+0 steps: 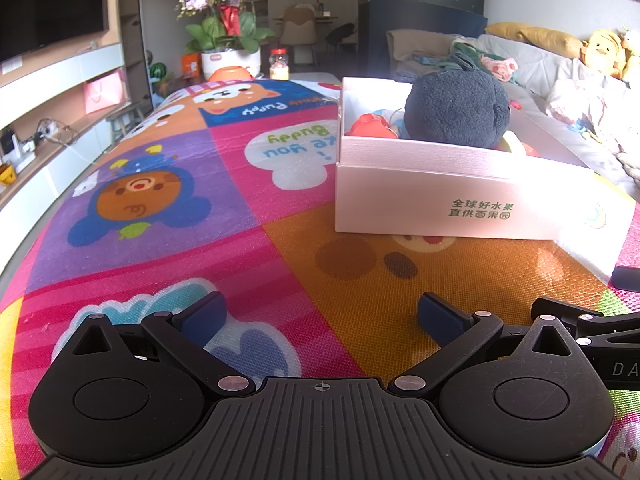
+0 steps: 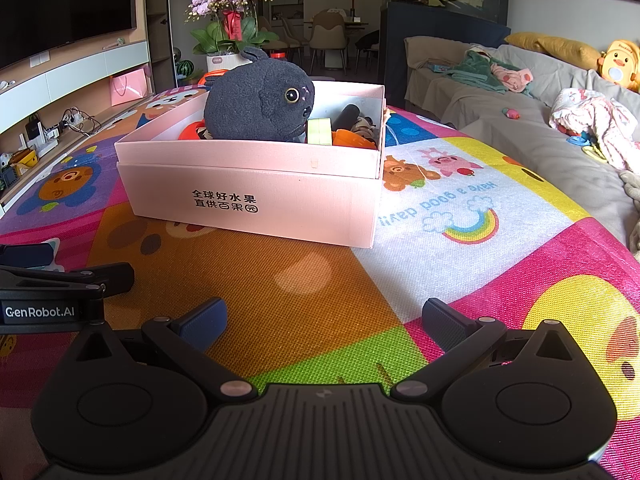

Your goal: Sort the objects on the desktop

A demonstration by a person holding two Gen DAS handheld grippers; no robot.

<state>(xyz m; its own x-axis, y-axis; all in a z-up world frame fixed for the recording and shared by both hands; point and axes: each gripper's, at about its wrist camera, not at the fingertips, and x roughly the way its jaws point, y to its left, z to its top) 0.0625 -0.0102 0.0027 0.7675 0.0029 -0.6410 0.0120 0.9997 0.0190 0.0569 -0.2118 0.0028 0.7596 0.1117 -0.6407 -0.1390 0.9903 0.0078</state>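
A pale pink cardboard box (image 2: 256, 200) stands on the colourful cartoon mat (image 2: 304, 280). It holds a dark grey plush animal (image 2: 256, 100), a yellow-green cube (image 2: 320, 131), orange and red toys (image 2: 354, 138) and a black object (image 2: 346, 116). The box also shows in the left wrist view (image 1: 460, 200), with the plush (image 1: 456, 108) seen from behind. My left gripper (image 1: 320, 316) is open and empty, low over the mat in front of the box. My right gripper (image 2: 324, 320) is open and empty, beside the left one.
The left gripper's side (image 2: 52, 280) shows at the left edge of the right wrist view. A sofa (image 2: 520, 112) with clothes and toys runs along the right. A potted orchid (image 1: 228, 28) and a jar (image 1: 279, 64) stand beyond the mat's far end.
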